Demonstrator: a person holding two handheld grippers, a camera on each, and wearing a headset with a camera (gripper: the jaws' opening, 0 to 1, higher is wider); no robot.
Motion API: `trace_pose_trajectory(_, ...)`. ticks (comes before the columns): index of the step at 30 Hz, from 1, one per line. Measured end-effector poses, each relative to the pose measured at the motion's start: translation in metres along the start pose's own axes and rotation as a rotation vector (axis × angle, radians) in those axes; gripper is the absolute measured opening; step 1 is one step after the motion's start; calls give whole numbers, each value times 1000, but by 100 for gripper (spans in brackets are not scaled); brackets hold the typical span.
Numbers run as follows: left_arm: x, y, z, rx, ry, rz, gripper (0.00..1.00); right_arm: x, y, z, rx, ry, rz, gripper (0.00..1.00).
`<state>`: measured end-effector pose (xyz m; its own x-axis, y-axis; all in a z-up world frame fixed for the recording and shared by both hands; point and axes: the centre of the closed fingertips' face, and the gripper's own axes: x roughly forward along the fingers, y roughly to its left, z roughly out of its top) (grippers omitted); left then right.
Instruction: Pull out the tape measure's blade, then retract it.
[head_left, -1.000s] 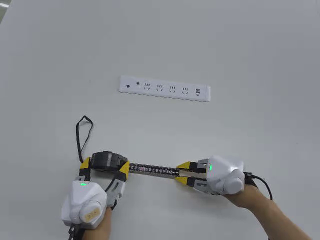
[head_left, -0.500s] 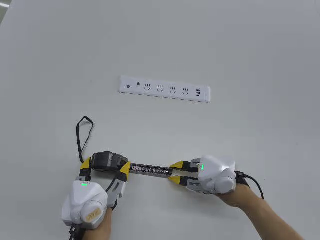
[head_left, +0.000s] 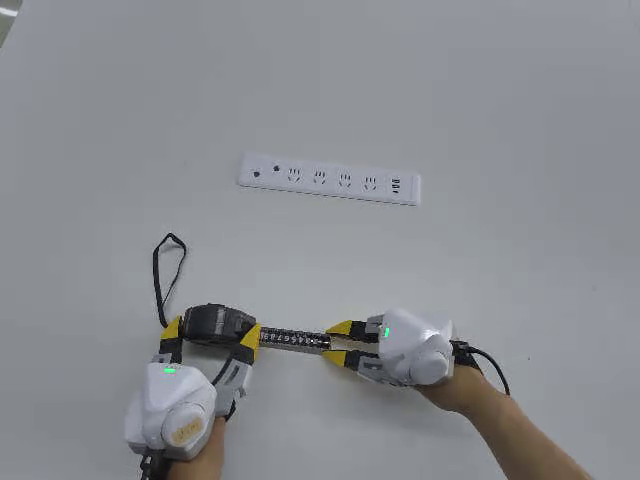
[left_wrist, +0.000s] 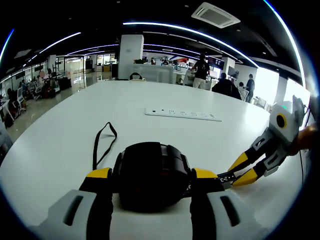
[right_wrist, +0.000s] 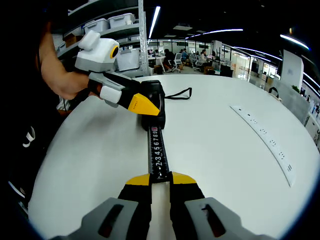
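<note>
White office table (head_left: 500, 100), power strip (head_left: 330, 178) just beyond the tape measure (head_left: 212, 322).
We've got the left gripper (head_left: 211, 330) clamped round its case, and the right gripper (head_left: 335, 342) facing it, pinching the blade (head_left: 295, 339).

On the white counter (head_left: 500, 120), the left gripper (head_left: 211, 333) clamps a black tape measure (head_left: 215, 322) by its sides. A short stretch of blade (head_left: 293, 339) runs out from the case to the right gripper (head_left: 337, 342), whose yellow tips pinch the blade's free end. The tape measure's black strap (head_left: 160, 270) loops away across the counter. A white power strip (head_left: 330, 178) lies farther back, well apart. A dark cable (head_left: 490, 365) trails behind the right gripper.
</note>
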<state>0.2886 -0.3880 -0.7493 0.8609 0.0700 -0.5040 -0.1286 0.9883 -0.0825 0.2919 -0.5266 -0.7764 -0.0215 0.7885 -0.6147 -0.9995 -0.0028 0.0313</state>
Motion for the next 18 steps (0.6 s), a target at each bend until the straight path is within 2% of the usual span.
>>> trace_pose_trajectory(18, 1, 0, 0, -2, 2, 0, 59, 21, 2, 12, 7, -10, 9, 11)
